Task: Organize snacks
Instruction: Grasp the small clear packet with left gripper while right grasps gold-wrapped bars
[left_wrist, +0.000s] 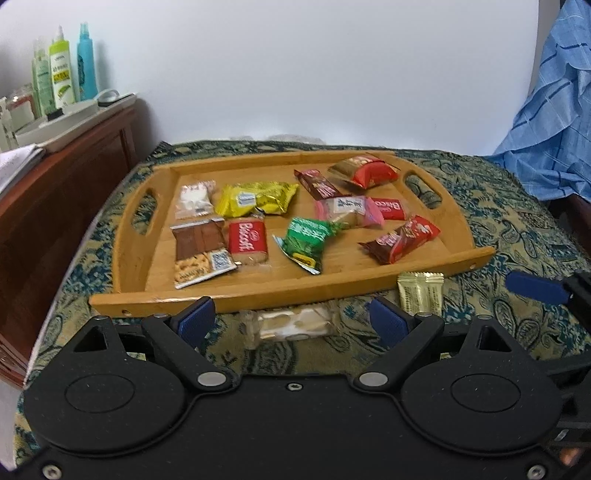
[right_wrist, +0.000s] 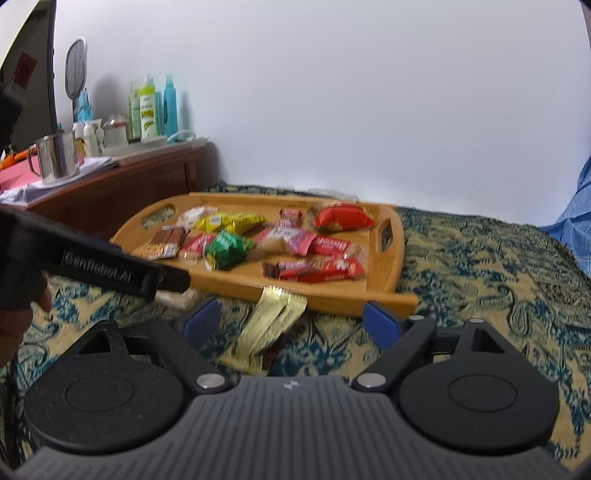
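Gold-foil snack packet (right_wrist: 271, 325) lies beside wooden tray (right_wrist: 332, 297).

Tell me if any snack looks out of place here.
Two do. A gold packet and a clear-wrapped snack lie on the patterned cloth just outside the wooden tray, while the other snacks sit inside it.
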